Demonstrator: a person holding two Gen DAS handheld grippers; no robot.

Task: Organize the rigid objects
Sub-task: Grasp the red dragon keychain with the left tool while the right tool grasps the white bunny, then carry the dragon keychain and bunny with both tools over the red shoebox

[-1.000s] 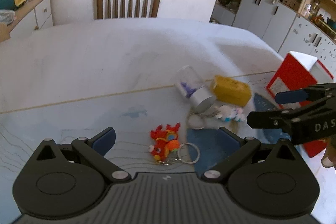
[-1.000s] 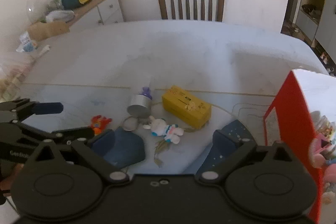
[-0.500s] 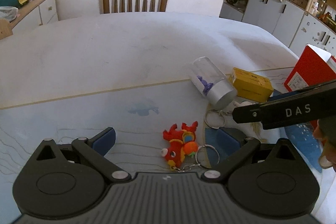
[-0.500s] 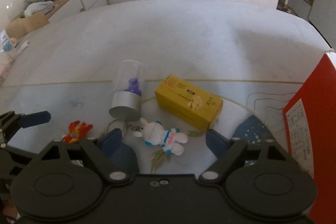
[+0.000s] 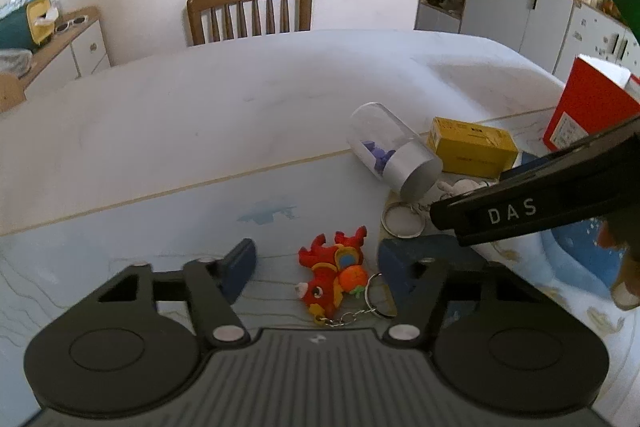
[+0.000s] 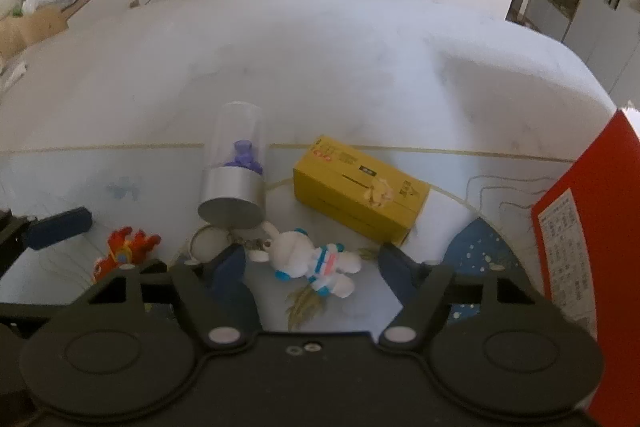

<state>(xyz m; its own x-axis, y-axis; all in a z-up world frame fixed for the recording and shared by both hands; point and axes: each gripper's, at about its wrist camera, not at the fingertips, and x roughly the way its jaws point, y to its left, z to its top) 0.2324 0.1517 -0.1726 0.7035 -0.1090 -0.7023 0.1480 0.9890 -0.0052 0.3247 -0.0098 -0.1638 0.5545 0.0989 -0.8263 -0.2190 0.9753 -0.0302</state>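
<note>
A red dragon keychain [image 5: 332, 275] lies on the pale blue mat between the fingers of my left gripper [image 5: 318, 261]. The jaws are closing and the pads stand clear of the toy on both sides. A white bunny keychain in a striped suit [image 6: 308, 263] lies between the fingers of my right gripper [image 6: 312, 267], whose jaws are also closing without touching it. A clear tube with a silver base and a purple figure inside [image 6: 236, 171] lies on its side just beyond. A yellow box [image 6: 360, 187] sits to its right.
An upright red box [image 6: 588, 227] stands at the right edge of the table. A loose key ring [image 5: 402, 223] lies by the tube's base. A wooden chair [image 5: 250, 11] is at the far side, a sideboard [image 5: 60, 39] at the left, and cabinets [image 5: 520, 7] at the right.
Both pairs of jaws have narrowed. The right gripper has sunk closer over the white bunny keychain. The left gripper stays over the red dragon keychain.
</note>
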